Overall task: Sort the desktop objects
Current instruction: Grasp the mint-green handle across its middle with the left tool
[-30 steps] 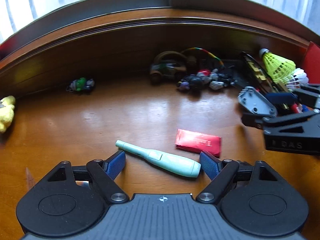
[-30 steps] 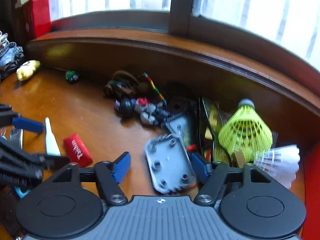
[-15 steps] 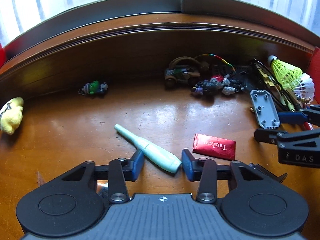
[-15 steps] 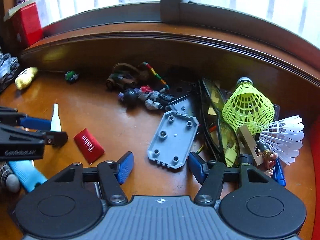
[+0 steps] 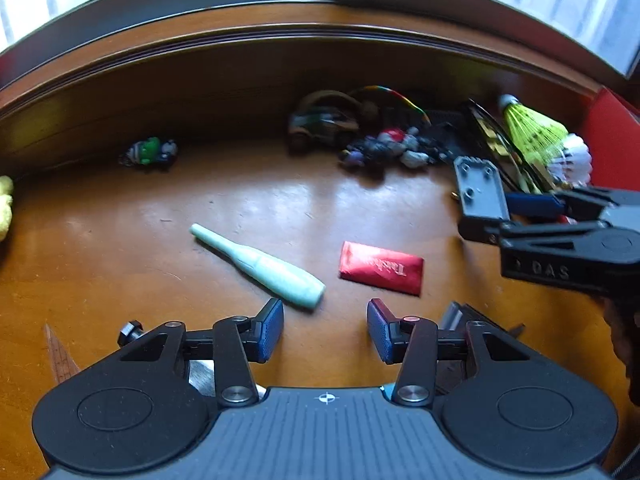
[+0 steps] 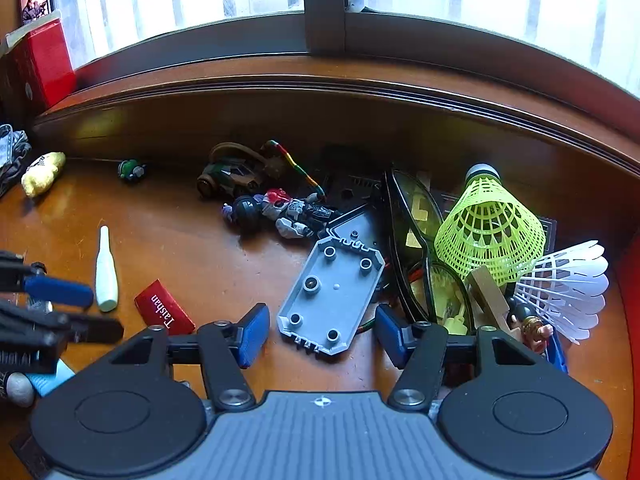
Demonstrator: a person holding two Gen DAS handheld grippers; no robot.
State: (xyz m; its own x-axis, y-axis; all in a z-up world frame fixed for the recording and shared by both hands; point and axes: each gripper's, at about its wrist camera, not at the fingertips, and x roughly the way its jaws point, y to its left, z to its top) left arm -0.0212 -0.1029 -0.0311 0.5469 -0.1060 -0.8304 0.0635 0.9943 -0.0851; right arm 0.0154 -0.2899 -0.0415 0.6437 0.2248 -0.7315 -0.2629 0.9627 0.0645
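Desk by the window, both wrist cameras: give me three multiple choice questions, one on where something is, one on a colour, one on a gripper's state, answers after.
1. In the left wrist view, where does the red packet lie relative to the mint green tube?
A. to its right
B. to its left
C. on top of it

2. What colour is the mesh shuttlecock?
A. orange
B. neon yellow
C. blue

3. What state is the right gripper in?
A. shut on the grey plate
B. shut on nothing
C. open

Answers:
1 A, the packet lies apart, right of the tube's thick end.
2 B, its skirt is neon yellow beside a white feather shuttlecock.
3 C, its fingers stand apart with the grey plastic plate just ahead.
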